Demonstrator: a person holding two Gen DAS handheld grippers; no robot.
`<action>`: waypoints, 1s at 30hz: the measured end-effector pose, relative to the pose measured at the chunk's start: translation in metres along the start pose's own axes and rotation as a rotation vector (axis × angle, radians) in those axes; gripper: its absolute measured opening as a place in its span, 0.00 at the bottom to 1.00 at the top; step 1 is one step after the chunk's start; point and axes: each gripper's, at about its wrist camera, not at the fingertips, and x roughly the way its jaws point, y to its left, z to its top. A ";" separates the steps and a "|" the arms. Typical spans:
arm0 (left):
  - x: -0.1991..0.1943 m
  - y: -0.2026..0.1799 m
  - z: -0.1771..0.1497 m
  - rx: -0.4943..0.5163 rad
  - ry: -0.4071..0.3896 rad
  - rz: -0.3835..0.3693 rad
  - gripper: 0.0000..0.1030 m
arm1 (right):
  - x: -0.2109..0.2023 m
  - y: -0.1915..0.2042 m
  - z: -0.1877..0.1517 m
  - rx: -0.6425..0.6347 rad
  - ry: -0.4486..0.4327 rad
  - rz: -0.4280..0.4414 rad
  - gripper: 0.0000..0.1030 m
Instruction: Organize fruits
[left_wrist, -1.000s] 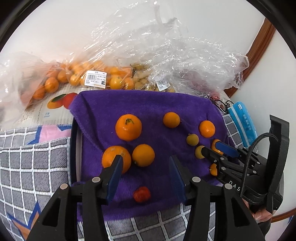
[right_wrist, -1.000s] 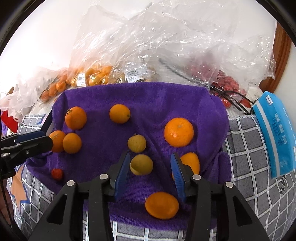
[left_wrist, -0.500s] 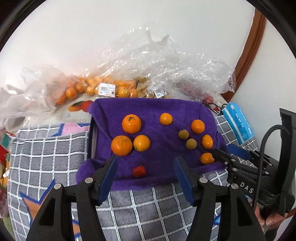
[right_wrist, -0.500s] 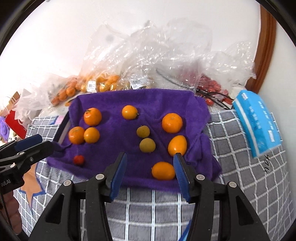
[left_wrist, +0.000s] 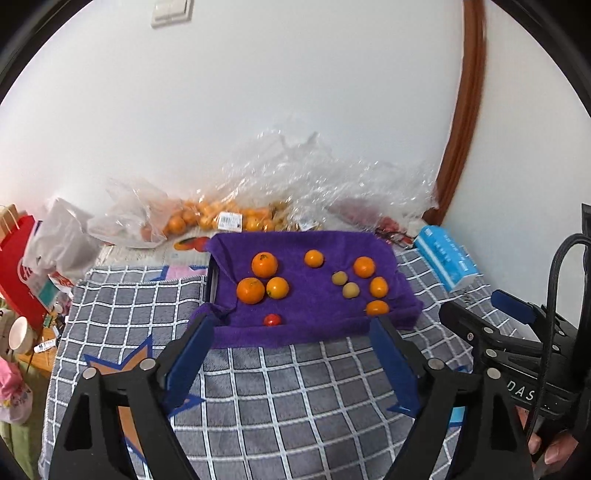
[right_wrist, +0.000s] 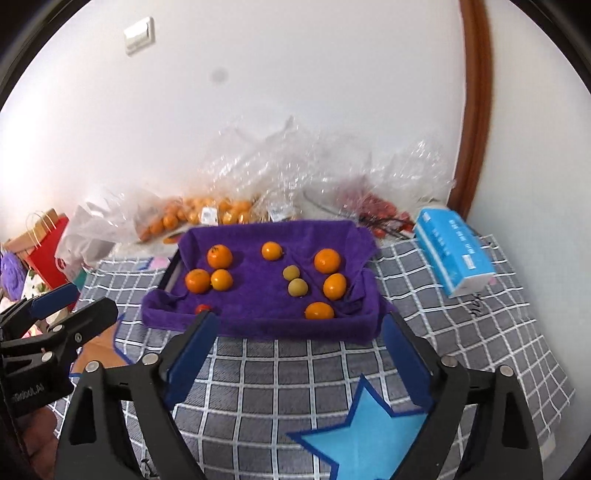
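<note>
A purple towel (left_wrist: 314, 325) (right_wrist: 258, 321) covers a tray on a checked blanket. On it lie three oranges at the left (left_wrist: 251, 290) (right_wrist: 197, 281), one at the back middle (left_wrist: 314, 258), three more at the right (right_wrist: 327, 260), two yellow-green fruits (left_wrist: 350, 290) (right_wrist: 297, 287) and a small red tomato (left_wrist: 272, 319) (right_wrist: 202, 308). My left gripper (left_wrist: 291, 350) is open and empty, in front of the towel. My right gripper (right_wrist: 299, 350) is open and empty, also in front of it.
Clear plastic bags of oranges (left_wrist: 207, 219) (right_wrist: 207, 214) and red fruit (right_wrist: 373, 206) lie behind the tray by the white wall. A blue tissue pack (left_wrist: 445, 258) (right_wrist: 454, 251) lies at the right. A red paper bag (left_wrist: 14, 266) stands at the left.
Both grippers have pulled back and up from the towel, so the whole tray and the wall show. The fruits have not moved. Both grippers stay open and empty.
</note>
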 end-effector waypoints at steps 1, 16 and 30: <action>-0.005 -0.001 -0.002 0.000 -0.008 0.001 0.85 | -0.008 0.000 -0.002 -0.001 -0.013 -0.005 0.93; -0.045 -0.011 -0.021 -0.001 -0.073 0.037 0.87 | -0.058 -0.007 -0.022 -0.013 -0.076 -0.067 1.00; -0.049 -0.007 -0.022 -0.023 -0.075 0.055 0.87 | -0.065 -0.003 -0.026 -0.029 -0.084 -0.070 1.00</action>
